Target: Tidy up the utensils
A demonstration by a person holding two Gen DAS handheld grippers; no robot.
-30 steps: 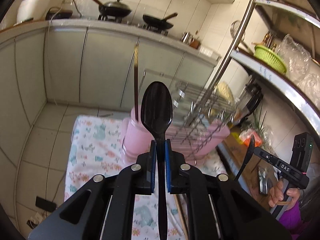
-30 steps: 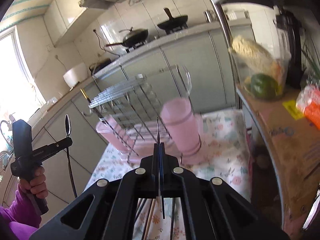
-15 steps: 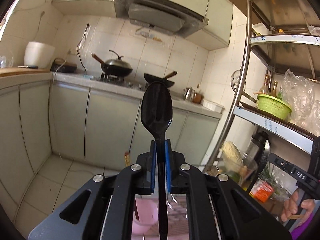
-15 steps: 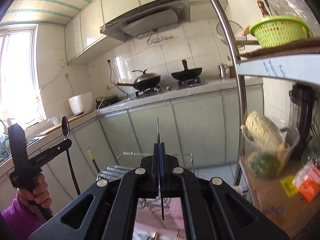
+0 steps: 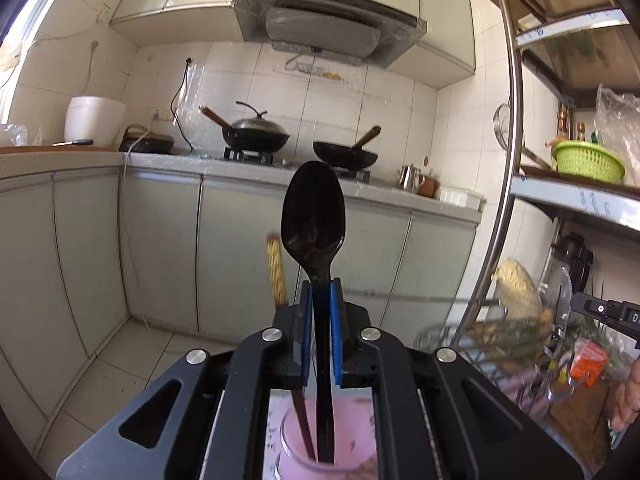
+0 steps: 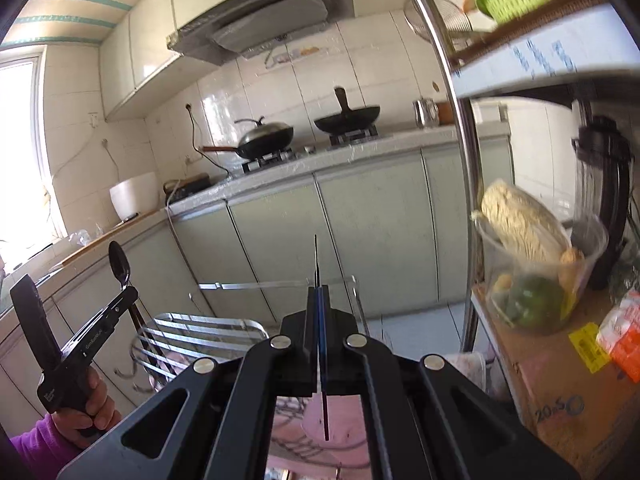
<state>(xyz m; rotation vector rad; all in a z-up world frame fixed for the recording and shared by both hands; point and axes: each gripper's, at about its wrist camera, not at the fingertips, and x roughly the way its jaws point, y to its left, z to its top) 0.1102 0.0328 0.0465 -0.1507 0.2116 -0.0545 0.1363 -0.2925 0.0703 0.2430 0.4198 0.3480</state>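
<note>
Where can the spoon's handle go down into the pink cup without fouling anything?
Inside the pink cup the free room lies right of the chopstick standing there. The spoon, clamped in the left gripper, hangs into it. The wire rack crowds the side toward the right gripper.

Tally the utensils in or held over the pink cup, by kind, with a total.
Spoon, black, held in the left hand-held gripper: 1
Knife, thin blade edge-on, held in the right hand-held gripper: 1
Chopstick standing in the pink cup: 1
Total: 3
</note>
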